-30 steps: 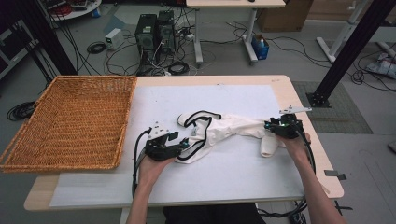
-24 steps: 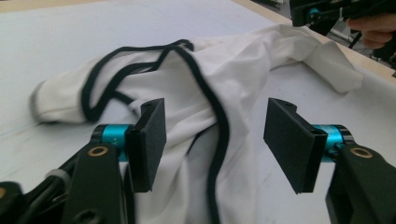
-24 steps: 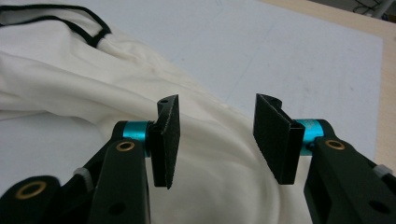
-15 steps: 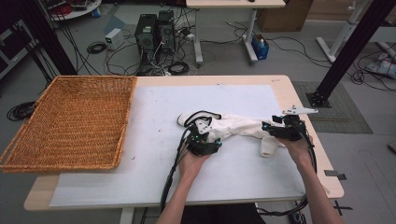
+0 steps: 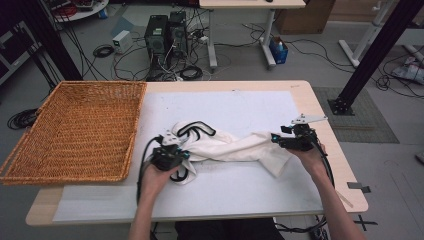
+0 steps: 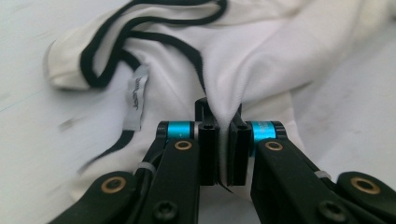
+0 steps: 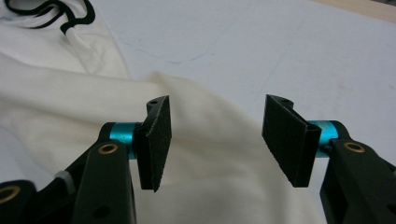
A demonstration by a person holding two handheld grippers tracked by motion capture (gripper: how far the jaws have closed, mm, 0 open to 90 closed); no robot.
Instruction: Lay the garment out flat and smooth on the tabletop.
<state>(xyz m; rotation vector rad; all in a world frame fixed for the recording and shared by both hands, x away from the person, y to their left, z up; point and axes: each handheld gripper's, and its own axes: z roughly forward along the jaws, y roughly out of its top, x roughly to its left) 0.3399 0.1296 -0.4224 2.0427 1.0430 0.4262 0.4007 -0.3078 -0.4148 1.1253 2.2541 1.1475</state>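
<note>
A white garment with black trim [image 5: 227,145] lies crumpled across the middle of the white table cover [image 5: 240,107]. My left gripper [image 5: 169,156] sits at the garment's left end, and in the left gripper view my left gripper [image 6: 223,156] is shut on a raised fold of the white garment [image 6: 243,70], beside its label [image 6: 136,99]. At the garment's right end my right gripper [image 5: 292,141] hovers. In the right gripper view my right gripper [image 7: 224,140] stands open over the white garment [image 7: 205,154], its jaws wide apart with nothing between them.
A large woven basket [image 5: 75,131] rests on the table's left part, its rim close to my left gripper. The table's wooden edge [image 5: 330,120] runs just right of my right gripper. Computers and cables [image 5: 165,35] lie on the floor beyond.
My left gripper moved right to the garment's middle half a second ago, then came back left and is now shut on a fold. The right gripper stayed near the right end.
</note>
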